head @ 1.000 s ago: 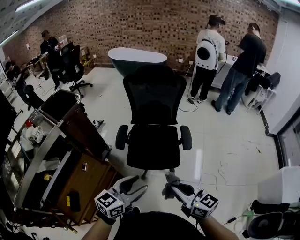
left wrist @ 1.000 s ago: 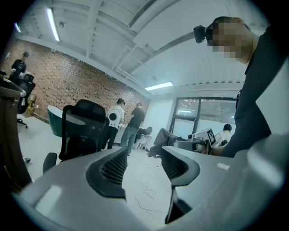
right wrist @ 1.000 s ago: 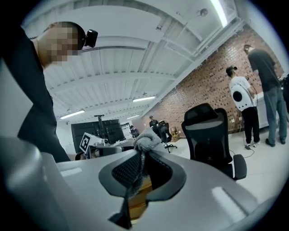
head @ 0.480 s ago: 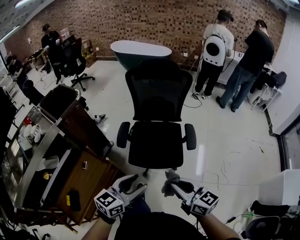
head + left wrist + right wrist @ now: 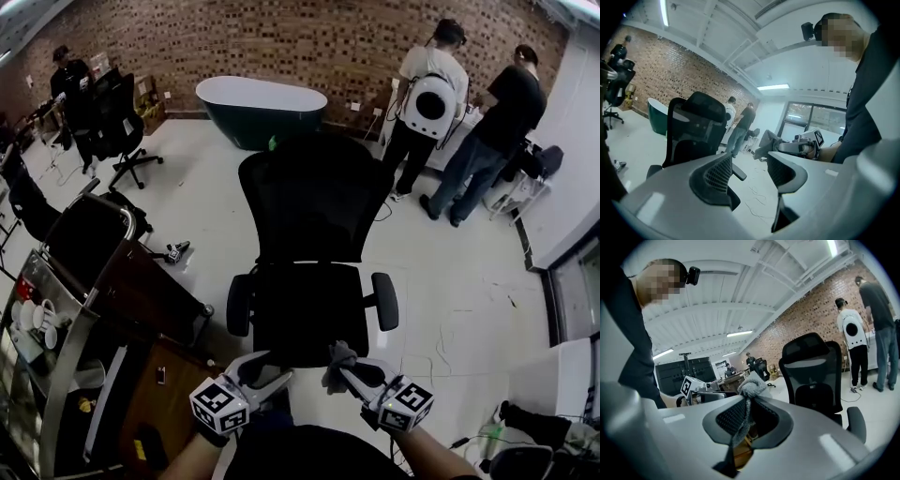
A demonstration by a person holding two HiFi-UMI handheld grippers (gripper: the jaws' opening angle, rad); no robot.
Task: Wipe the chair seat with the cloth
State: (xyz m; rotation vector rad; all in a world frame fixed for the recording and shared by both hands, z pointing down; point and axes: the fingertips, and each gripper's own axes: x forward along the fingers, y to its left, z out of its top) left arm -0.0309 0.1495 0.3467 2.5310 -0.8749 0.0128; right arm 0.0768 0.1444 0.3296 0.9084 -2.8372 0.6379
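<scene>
A black mesh office chair (image 5: pixel 312 239) stands in front of me, its seat (image 5: pixel 307 309) facing me and bare. My right gripper (image 5: pixel 345 368) hovers just short of the seat's front edge, shut on a grey cloth (image 5: pixel 338 364) that bunches above the jaws (image 5: pixel 751 386). My left gripper (image 5: pixel 265 369) is beside it, open and empty, also short of the seat. In the left gripper view the chair (image 5: pixel 696 131) is ahead to the left, and the cloth (image 5: pixel 768 142) shows in the other gripper.
A metal cart (image 5: pixel 70 309) with cups and a wooden drawer unit (image 5: pixel 155 403) stands close on the left. A dark bathtub (image 5: pixel 260 108) sits behind the chair. Two people (image 5: pixel 459 112) stand at the back right. Cables (image 5: pixel 441 347) lie on the white floor.
The chair has come closer and lower in the head view as I stepped toward it. Both grippers hold the same pose, now nearer the seat's front edge.
</scene>
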